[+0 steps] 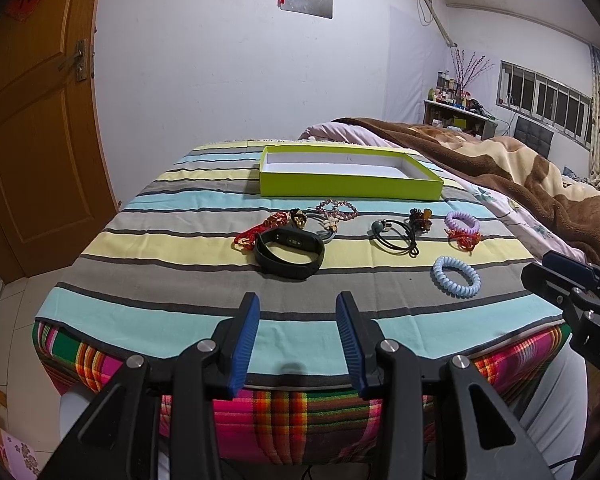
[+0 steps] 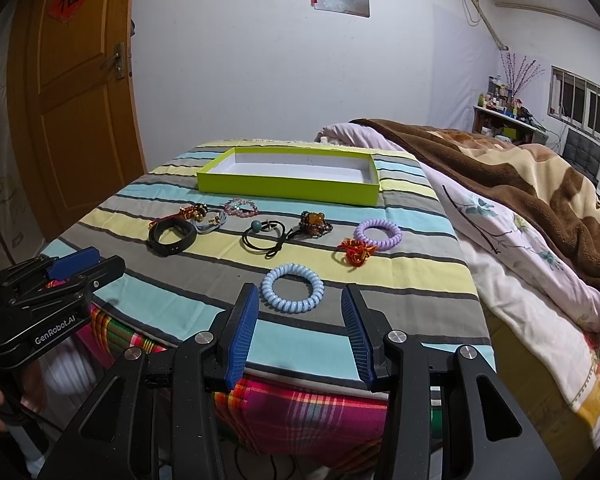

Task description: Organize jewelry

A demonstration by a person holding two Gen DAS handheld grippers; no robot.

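An empty lime-green box point(image 1: 348, 189) point(image 2: 288, 186) stands at the back of a striped cloth. In front of it lie several pieces: a black wristband point(image 1: 290, 256) point(image 2: 172, 236), a pink bead bracelet point(image 1: 338, 209) point(image 2: 241, 206), a red knotted cord point(image 1: 260, 229), a black cord with a green bead point(image 1: 394, 235) point(image 2: 266, 236), a purple coil band point(image 1: 462, 222) point(image 2: 378, 234), a red knot point(image 2: 356, 252) and a light blue coil band point(image 1: 456, 277) point(image 2: 292, 293). My left gripper point(image 1: 298, 340) is open and empty near the front edge, short of the wristband. My right gripper point(image 2: 298, 334) is open and empty just short of the blue coil.
The cloth covers a small table point(image 1: 300, 400) with a plaid cover beneath. A bed with a brown blanket point(image 2: 520, 184) lies to the right. A wooden door point(image 1: 32, 128) stands at the left. Each gripper shows at the edge of the other's view.
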